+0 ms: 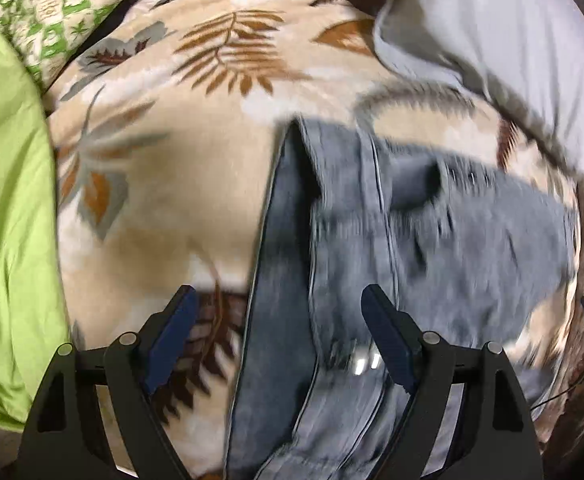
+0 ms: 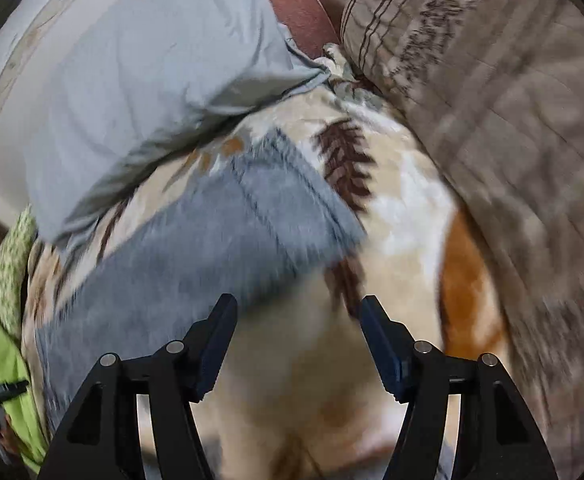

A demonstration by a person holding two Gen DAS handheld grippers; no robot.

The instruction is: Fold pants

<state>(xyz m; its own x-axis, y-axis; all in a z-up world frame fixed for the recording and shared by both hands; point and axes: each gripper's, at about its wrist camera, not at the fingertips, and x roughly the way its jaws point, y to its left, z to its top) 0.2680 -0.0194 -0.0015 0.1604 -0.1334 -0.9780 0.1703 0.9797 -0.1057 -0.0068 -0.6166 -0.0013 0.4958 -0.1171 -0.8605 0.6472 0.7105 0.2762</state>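
Observation:
Grey-blue denim pants (image 1: 371,248) lie on a cream blanket with brown leaf print (image 1: 164,184). In the left wrist view they run from the bottom centre up and to the right, with a darker inner layer along their left edge. My left gripper (image 1: 280,296) is open, its fingers astride the pants' left part, holding nothing. In the right wrist view the pants (image 2: 196,248) lie left of centre, one end reaching up to the right. My right gripper (image 2: 297,304) is open and empty over the blanket (image 2: 403,216), just right of the pants' lower edge.
A pale grey pillow (image 1: 491,40) lies at the back right, also in the right wrist view (image 2: 132,80). A lime green cloth (image 1: 8,200) and a green patterned cloth (image 1: 52,0) lie at the left. A brown quilted cover (image 2: 511,120) lies at the right.

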